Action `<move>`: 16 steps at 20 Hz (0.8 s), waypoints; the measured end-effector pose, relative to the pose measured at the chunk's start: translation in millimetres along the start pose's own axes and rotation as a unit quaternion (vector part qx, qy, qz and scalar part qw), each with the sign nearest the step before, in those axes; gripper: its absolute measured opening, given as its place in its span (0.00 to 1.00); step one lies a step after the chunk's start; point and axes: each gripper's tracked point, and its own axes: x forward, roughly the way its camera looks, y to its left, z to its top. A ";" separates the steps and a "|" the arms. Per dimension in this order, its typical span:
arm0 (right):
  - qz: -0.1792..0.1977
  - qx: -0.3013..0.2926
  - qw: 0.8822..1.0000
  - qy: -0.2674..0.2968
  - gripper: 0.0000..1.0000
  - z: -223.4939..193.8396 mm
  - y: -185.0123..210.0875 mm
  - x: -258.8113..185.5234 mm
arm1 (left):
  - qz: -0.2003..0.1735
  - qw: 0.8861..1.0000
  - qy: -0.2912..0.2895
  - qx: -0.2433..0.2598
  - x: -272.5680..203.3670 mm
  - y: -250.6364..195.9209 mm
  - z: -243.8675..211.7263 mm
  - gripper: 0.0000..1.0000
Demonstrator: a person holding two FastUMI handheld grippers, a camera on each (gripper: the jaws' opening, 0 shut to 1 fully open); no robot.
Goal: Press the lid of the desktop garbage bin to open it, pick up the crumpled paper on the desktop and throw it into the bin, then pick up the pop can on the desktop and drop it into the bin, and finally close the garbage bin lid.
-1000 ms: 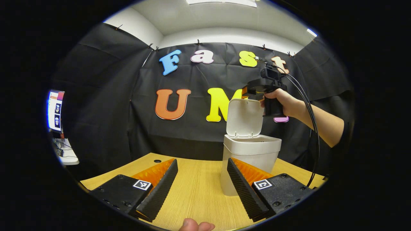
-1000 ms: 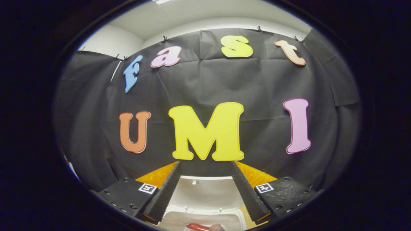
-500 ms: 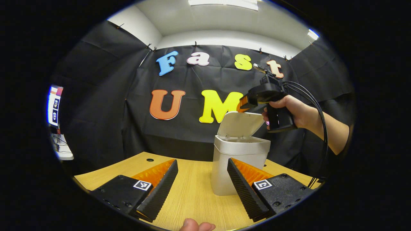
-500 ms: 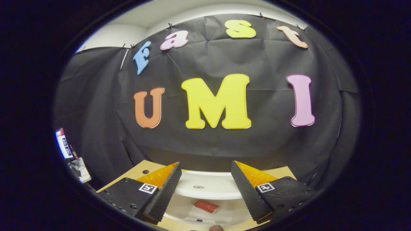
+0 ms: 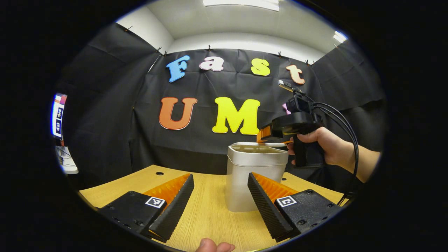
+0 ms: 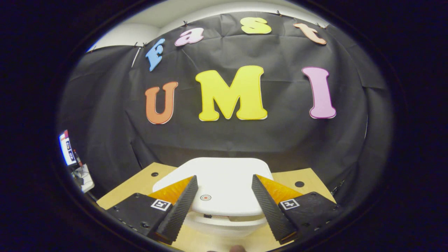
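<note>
The white desktop bin [image 5: 245, 178] stands on the wooden table, just beyond my open left gripper [image 5: 220, 204], whose fingers hold nothing. Its lid [image 5: 252, 144] lies almost flat on the rim, with a thin gap still showing beneath it. My right gripper [image 5: 266, 134], held by a hand [image 5: 327, 147], rests its front on the lid's right side. In the right gripper view the lid [image 6: 224, 175] lies right under my open right gripper [image 6: 222, 206], a small round button [image 6: 205, 197] between the fingers. The lid covers the bin's inside.
The wooden table [image 5: 210, 217] has small round holes [image 6: 299, 183] near its far edge. A lit screen [image 5: 57, 115] stands far off to the left. Black cables [image 5: 344, 126] trail from the right gripper. A fingertip [image 5: 214, 246] shows at the bottom edge.
The lid has swung from upright down to almost flat, pushed by my right gripper, which came down with it. A red item seen inside the bin is now covered. My left gripper barely moved.
</note>
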 end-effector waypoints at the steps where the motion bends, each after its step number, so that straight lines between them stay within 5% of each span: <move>1: -0.001 -0.001 1.000 -0.003 0.94 -0.1 -0.5 0.0 | -0.001 1.000 0.001 0.000 -0.7 -0.7 -1.1 0.99; 12: -0.017 -0.002 1.000 -0.014 0.97 -22.8 -3.1 2.9 | 0.003 1.000 0.001 0.003 1.1 0.7 -5.2 0.99; 16: -0.039 -0.016 0.997 -0.058 0.99 -26.1 -1.3 3.9 | 0.000 1.000 0.001 -0.007 3.7 -2.3 -7.7 0.99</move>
